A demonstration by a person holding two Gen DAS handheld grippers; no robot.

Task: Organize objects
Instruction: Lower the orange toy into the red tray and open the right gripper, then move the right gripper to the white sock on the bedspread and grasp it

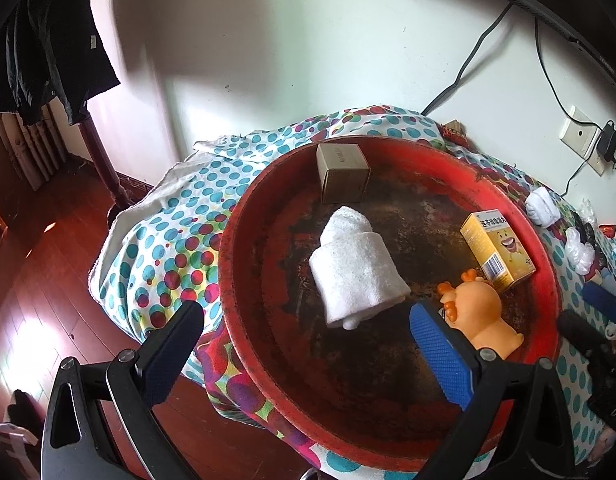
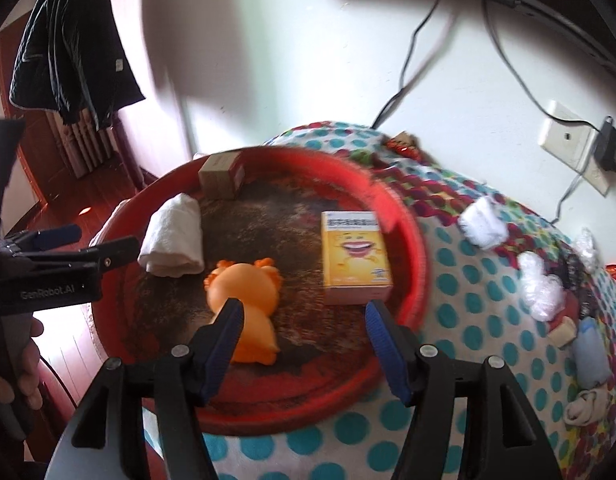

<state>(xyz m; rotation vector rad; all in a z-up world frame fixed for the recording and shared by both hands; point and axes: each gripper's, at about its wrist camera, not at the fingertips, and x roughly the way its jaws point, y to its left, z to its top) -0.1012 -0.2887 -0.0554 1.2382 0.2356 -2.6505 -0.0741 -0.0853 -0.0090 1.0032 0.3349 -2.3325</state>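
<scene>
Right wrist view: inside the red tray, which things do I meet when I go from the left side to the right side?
White rolled towel → orange toy → yellow box. The brown box stands at the far rim of the red tray, above the towel and the toy, so I leave it out of the order.

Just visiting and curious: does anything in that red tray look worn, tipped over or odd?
Yes. The red tray has a dark, blotchy floor, its paint seemingly worn off. The orange toy lies on its side, not standing.
</scene>
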